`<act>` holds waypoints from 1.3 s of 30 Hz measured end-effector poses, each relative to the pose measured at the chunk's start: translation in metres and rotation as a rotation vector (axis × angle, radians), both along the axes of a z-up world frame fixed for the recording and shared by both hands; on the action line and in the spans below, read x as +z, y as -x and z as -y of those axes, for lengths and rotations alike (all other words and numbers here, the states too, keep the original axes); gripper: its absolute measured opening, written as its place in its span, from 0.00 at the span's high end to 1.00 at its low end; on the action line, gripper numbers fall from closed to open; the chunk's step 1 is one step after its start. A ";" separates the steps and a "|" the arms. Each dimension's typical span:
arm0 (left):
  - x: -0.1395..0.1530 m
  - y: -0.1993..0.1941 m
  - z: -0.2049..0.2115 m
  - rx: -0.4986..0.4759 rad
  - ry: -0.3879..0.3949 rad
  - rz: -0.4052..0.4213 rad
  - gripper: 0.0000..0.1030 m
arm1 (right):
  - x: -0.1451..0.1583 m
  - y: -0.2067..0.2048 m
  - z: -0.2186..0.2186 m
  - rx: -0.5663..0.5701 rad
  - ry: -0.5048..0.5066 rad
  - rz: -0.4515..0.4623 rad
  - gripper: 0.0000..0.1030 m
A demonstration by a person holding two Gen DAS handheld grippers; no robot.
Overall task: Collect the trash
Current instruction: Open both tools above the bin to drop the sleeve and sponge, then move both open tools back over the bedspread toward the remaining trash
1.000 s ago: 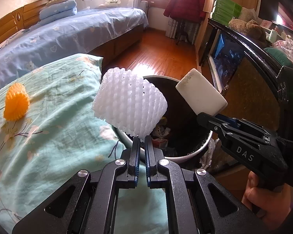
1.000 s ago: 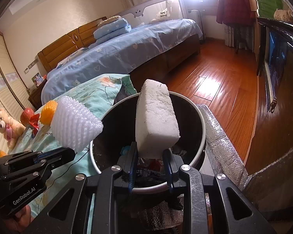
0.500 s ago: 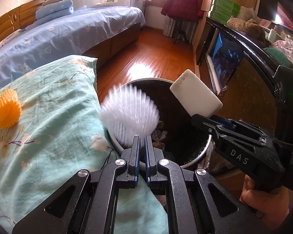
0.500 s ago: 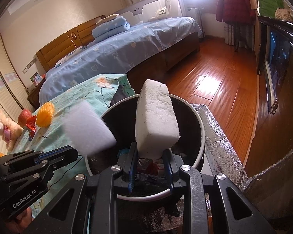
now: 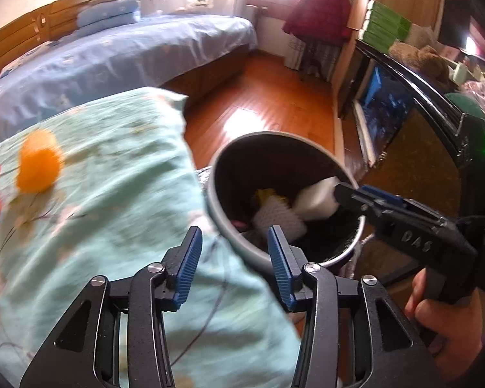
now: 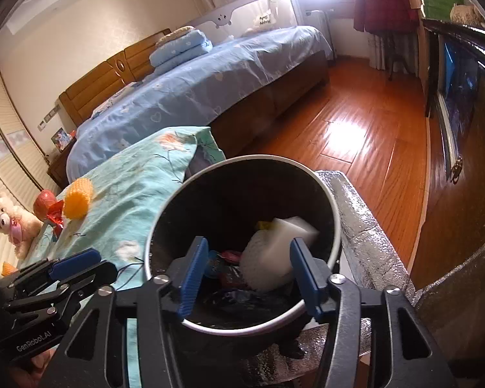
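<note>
white foam block in the bin, below the empty, opening right gripper

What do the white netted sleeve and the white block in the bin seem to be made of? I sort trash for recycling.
White netted sleeve: looks like soft foam mesh, matte, with an open lattice pattern, probably fruit packing net. White block: likely rigid foam such as polystyrene, dull and plain; blur leaves it uncertain. Bin: dark inner wall, pale rim, maybe plastic.

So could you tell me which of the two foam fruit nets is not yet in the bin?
The orange foam net, lying on the floral cloth; the white one is inside the bin.
</note>
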State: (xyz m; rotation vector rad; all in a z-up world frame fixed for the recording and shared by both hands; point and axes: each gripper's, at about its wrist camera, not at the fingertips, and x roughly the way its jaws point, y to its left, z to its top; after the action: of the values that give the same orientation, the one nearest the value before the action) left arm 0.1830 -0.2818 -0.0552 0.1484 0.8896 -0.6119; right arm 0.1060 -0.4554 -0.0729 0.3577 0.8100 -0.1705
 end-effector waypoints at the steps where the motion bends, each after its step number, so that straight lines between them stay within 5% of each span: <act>1: -0.001 0.000 -0.006 0.013 0.001 -0.002 0.53 | 0.001 -0.001 -0.002 0.001 0.000 0.003 0.42; 11: -0.011 -0.004 -0.093 0.221 0.020 -0.022 0.40 | 0.010 -0.011 -0.051 0.100 -0.033 0.043 0.15; 25: -0.021 -0.012 -0.195 0.426 0.032 -0.035 0.39 | 0.005 -0.045 -0.131 0.270 -0.026 0.022 0.13; 39: -0.023 -0.036 -0.241 0.523 0.024 -0.025 0.36 | -0.004 -0.092 -0.190 0.392 -0.023 -0.008 0.10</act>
State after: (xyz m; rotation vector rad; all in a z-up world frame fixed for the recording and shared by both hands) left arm 0.2190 -0.0406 -0.0784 -0.1133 0.8992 -0.1366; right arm 0.1977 -0.2657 -0.0772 0.2143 0.8749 0.2036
